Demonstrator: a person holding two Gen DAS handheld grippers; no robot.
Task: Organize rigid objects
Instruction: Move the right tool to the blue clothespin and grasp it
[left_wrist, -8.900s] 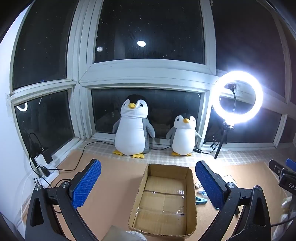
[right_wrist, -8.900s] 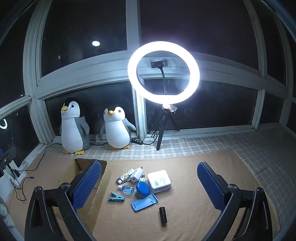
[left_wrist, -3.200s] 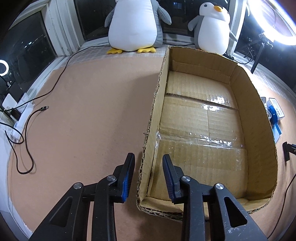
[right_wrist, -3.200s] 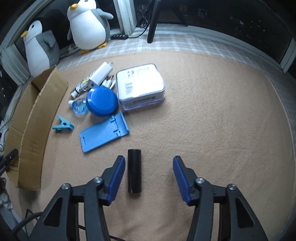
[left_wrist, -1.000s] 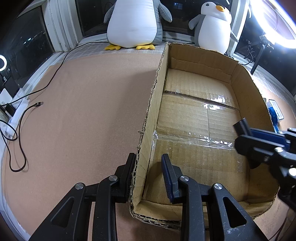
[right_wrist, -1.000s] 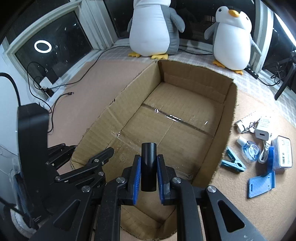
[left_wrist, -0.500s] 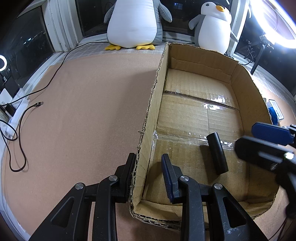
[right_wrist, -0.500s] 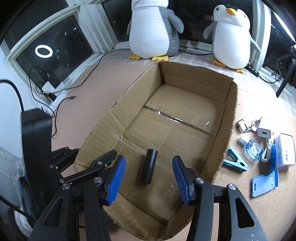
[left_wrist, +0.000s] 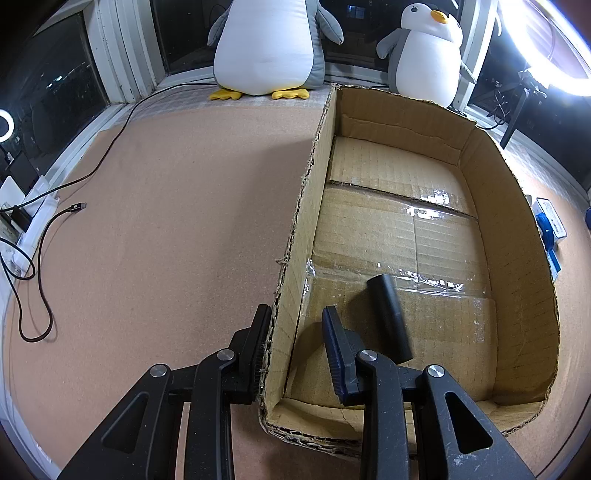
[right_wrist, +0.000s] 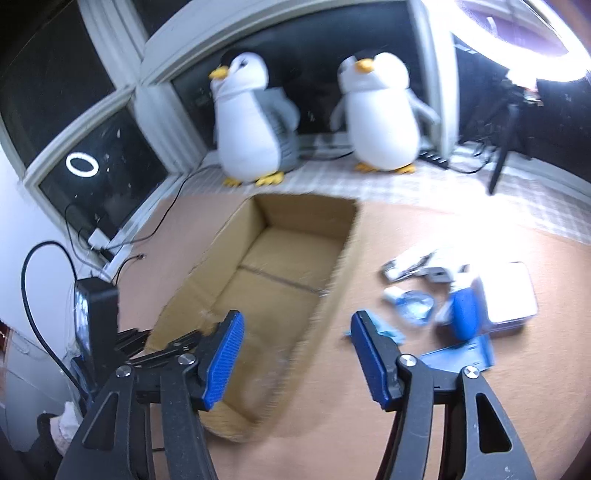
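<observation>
An open cardboard box (left_wrist: 513, 206) (right_wrist: 347, 258) lies on the brown mat. On its floor near the front lies a black cylinder (left_wrist: 389, 317). My left gripper (left_wrist: 295, 332) straddles the box's left wall by the front corner, jaws narrowed. Its outer pad (left_wrist: 263, 332) rests against the wall and a gap shows at the inner pad. My right gripper (right_wrist: 295, 321) hangs open and empty over the box's near right wall, in a motion-blurred view where the cylinder is not visible. Right of the box lie a white case (right_wrist: 506, 295), a blue round lid (right_wrist: 463, 314), a blue stand (right_wrist: 461, 352) and a teal clip (right_wrist: 388, 334).
Two plush penguins (left_wrist: 269, 48) (left_wrist: 428, 55) stand at the window behind the box. A ring light on a tripod (right_wrist: 498, 162) stands at the back right. Cables (left_wrist: 40, 266) and a power strip (left_wrist: 26, 225) run along the mat's left edge.
My right gripper has pulled up and back out of the box, open, swinging toward the loose items. The released cylinder has shifted toward the box's front left. The left gripper has held still.
</observation>
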